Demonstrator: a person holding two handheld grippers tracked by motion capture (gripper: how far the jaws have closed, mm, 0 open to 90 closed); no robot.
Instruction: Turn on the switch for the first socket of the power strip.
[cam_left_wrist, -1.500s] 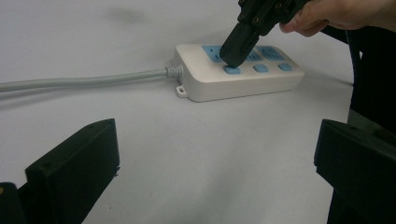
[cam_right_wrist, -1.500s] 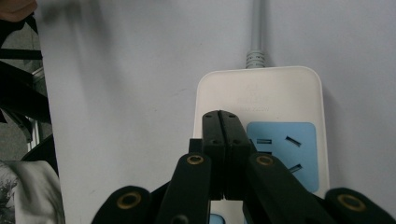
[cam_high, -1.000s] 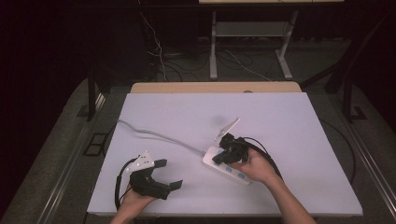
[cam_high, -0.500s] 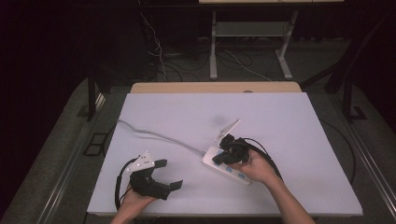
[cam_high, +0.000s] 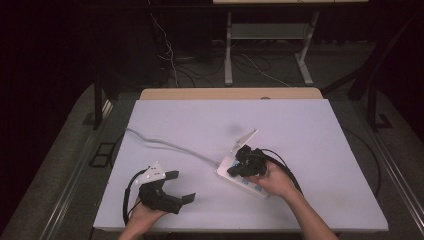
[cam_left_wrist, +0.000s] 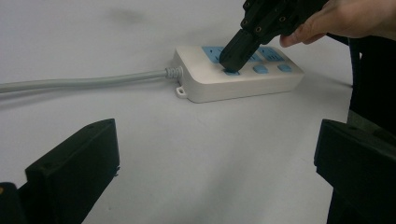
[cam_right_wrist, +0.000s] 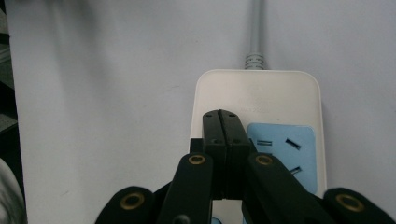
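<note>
Directly beneath the right claw (cam_left_wrist: 232, 63), whose jaws are pressed together, lies the power strip (cam_left_wrist: 243, 84), tip touching a blue switch (cam_left_wrist: 231, 72); its long axis runs away rightward. Well off sits the left claw (cam_high: 181, 186), jaws spread, empty.

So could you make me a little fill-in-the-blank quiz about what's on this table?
1. The right gripper, fingers shut, presses a blue ____ on the power strip.
2. The left gripper rests with its fingers ____.
3. The strip's grey cord runs off toward the table's ____ edge in the high view.
4. The strip's sockets are coloured ____.

Missing words: button; open; left; blue
</note>
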